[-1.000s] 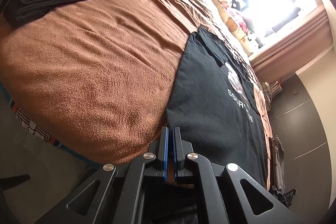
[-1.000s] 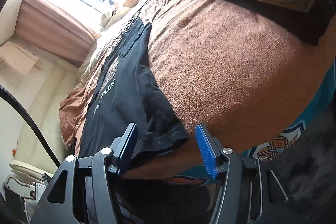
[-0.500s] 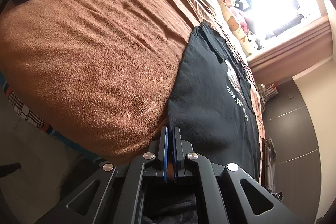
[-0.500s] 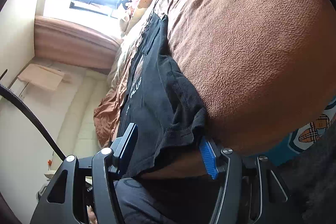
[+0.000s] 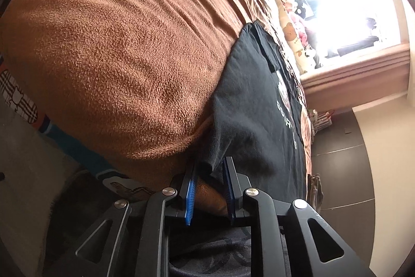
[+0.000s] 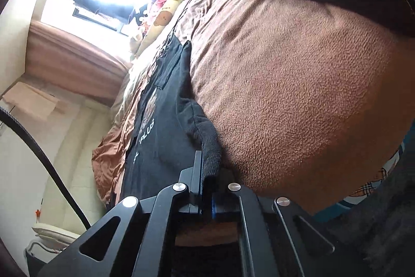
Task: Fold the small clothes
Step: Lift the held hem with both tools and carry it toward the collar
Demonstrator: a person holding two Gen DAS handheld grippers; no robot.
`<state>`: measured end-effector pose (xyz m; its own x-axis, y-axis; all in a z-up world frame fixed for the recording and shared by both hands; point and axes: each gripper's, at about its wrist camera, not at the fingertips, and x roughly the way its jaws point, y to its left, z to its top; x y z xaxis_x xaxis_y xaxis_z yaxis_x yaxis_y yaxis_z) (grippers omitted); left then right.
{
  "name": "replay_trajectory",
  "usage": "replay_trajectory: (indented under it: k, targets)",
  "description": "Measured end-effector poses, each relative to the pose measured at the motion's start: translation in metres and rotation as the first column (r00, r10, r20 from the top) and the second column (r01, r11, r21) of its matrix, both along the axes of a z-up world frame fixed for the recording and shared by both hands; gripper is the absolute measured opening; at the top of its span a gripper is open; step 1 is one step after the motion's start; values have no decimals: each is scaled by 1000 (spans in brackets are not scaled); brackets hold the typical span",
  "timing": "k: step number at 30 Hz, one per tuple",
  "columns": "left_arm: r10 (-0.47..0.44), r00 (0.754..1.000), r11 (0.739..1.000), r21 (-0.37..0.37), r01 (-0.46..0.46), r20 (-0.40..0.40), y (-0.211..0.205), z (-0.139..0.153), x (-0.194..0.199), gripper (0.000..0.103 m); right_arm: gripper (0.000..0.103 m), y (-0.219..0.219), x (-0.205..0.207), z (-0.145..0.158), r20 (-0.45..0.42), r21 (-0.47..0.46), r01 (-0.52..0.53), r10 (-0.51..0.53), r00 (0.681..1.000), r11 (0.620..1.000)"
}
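Both grippers have changed within the last second: the right gripper [image 6: 206, 195] has just been closing and now pinches the near hem corner of the black T-shirt [image 6: 160, 126], while the left gripper [image 5: 208, 188] has just been opening a little, its jaws slightly apart with the other hem corner hanging between them, unpressed as far as shows. That shirt lies flat on the brown blanket [image 5: 116, 56], hem at the bed's edge. Judged step: gripping the hem; next, the left must close before lifting.
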<state>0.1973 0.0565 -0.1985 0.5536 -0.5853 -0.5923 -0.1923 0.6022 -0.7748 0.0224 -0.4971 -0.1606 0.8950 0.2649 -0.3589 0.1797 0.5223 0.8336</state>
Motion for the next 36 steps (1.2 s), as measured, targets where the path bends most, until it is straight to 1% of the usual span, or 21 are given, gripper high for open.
replay_trajectory:
  k: [5, 8, 11, 18, 19, 20, 21, 22, 24, 26, 28, 29, 31, 36]
  targets:
    - [21, 999, 999, -48, -20, 25, -2, 2, 3, 34, 0, 4, -3, 5, 19, -26, 0, 0, 1000, 1000]
    - [19, 999, 998, -54, -17, 42, -6, 5, 7, 36, 0, 5, -2, 2, 11, -41, -1, 1, 1000, 999]
    - [12, 999, 999, -33, -10, 39, -10, 5, 14, 36, 0, 4, -4, 0, 8, -41, -9, 9, 1000, 999]
    - [37, 999, 999, 26, -38, 36, -19, 6, 32, 36, 0, 0, 1, 0, -27, -44, -17, 15, 1000, 999]
    - [42, 999, 999, 29, -43, 33, -19, 6, 34, 30, 0, 1, 2, 4, -29, -40, -15, 14, 999, 999]
    - [44, 999, 998, 38, -45, 23, -19, 5, 36, 15, 0, 1, 4, 7, -30, -36, -15, 13, 999, 999]
    - [39, 999, 998, 41, -40, 14, -20, 4, 38, 7, 0, 1, 4, 11, -29, -37, -17, 16, 999, 999]
    - [37, 999, 999, 38, -37, 8, -20, 4, 40, 6, 0, 1, 4, 16, -24, -39, -23, 22, 999, 999]
    - [38, 999, 999, 29, -39, 24, -18, 8, 40, 5, 0, 3, 3, 26, -5, -30, -31, 31, 1000, 999]
    - [47, 997, 999, -12, -47, 57, -12, 15, 40, 4, 0, 6, 0, 41, 26, -42, -36, 37, 999, 998]
    - [57, 994, 997, -51, -52, 91, -5, 25, 41, 4, 0, 10, -2, 55, 51, -50, -39, 42, 998, 998]
    - [59, 993, 997, -60, -52, 105, -3, 31, 41, 4, 0, 12, -4, 61, 63, -55, -38, 42, 997, 998]
    - [70, 990, 996, -56, -63, 123, 1, 44, 42, 4, 0, 15, -7, 74, 77, -78, -27, 33, 996, 997]
    - [95, 978, 991, -114, -75, 186, 12, 74, 38, 3, 0, 19, -21, 98, 138, -70, -22, 31, 990, 997]
